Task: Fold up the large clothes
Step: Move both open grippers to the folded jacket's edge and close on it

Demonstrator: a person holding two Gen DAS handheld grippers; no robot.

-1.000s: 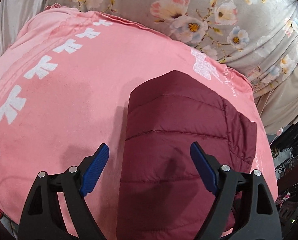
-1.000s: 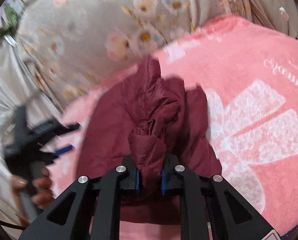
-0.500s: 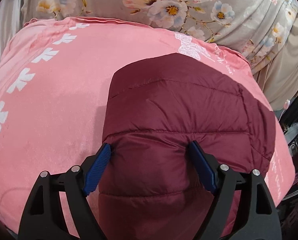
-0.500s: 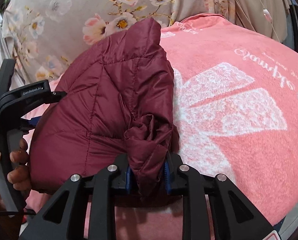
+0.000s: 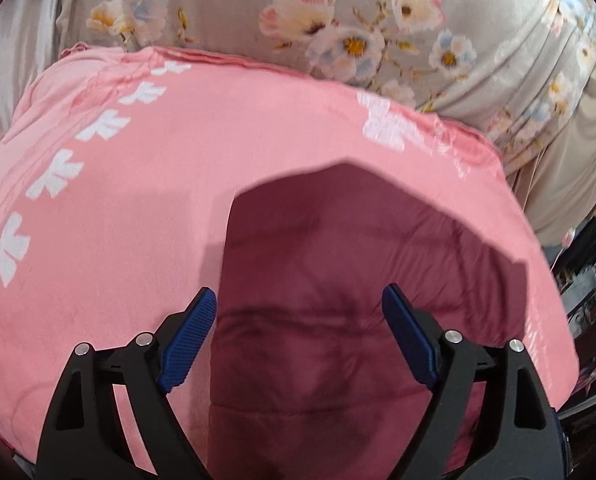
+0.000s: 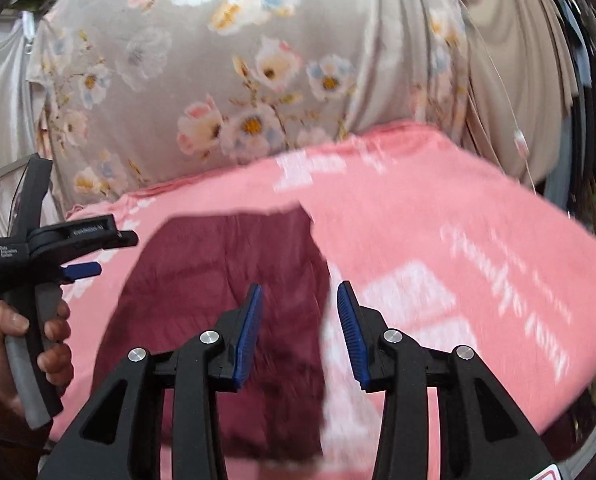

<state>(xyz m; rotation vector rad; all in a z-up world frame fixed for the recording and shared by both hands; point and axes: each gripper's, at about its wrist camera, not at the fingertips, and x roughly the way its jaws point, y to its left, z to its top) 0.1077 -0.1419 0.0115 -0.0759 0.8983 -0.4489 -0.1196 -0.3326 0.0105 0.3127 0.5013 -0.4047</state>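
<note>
A folded maroon puffer jacket lies flat on the pink towel-covered surface. My left gripper is open above the jacket's near part, with nothing between its blue pads. My right gripper is open and empty, raised above the jacket's right edge. The left gripper and the hand holding it also show at the left of the right wrist view, beside the jacket's left side.
A grey floral curtain hangs behind the pink surface's far edge. Beige fabric and dark clutter stand beyond the right edge. White print marks the pink cover.
My right gripper has let go of the bunched jacket fabric, opened and lifted. The jacket now lies flat. My left gripper has drawn back a little, still open.
</note>
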